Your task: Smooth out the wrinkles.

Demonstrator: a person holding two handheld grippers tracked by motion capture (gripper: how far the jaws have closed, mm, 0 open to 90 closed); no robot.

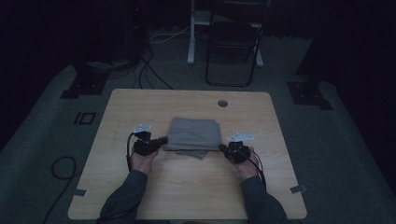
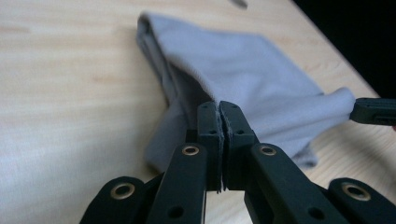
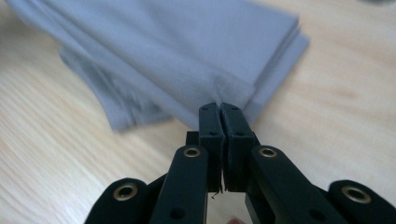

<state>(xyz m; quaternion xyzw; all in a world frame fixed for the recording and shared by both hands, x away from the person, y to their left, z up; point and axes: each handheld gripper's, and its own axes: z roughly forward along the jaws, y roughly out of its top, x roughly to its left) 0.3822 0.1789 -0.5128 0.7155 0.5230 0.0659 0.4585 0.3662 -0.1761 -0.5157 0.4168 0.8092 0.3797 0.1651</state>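
A folded grey cloth (image 1: 194, 134) lies in the middle of the wooden table (image 1: 140, 105). My left gripper (image 1: 163, 140) is at the cloth's near left corner, jaws shut on the fabric. In the left gripper view the cloth (image 2: 243, 74) rises into the closed left gripper (image 2: 219, 105), and the other gripper's jaw tip (image 2: 373, 111) pinches the far corner. My right gripper (image 1: 222, 148) is at the near right corner. In the right gripper view the right gripper (image 3: 219, 107) is shut on the edge of the cloth (image 3: 187, 51), which puckers at the pinch.
A round cable hole (image 1: 222, 103) sits in the table behind the cloth. A black chair (image 1: 233, 44) and stand bases (image 1: 84, 86) are on the carpet beyond the table. Bare tabletop surrounds the cloth on every side.
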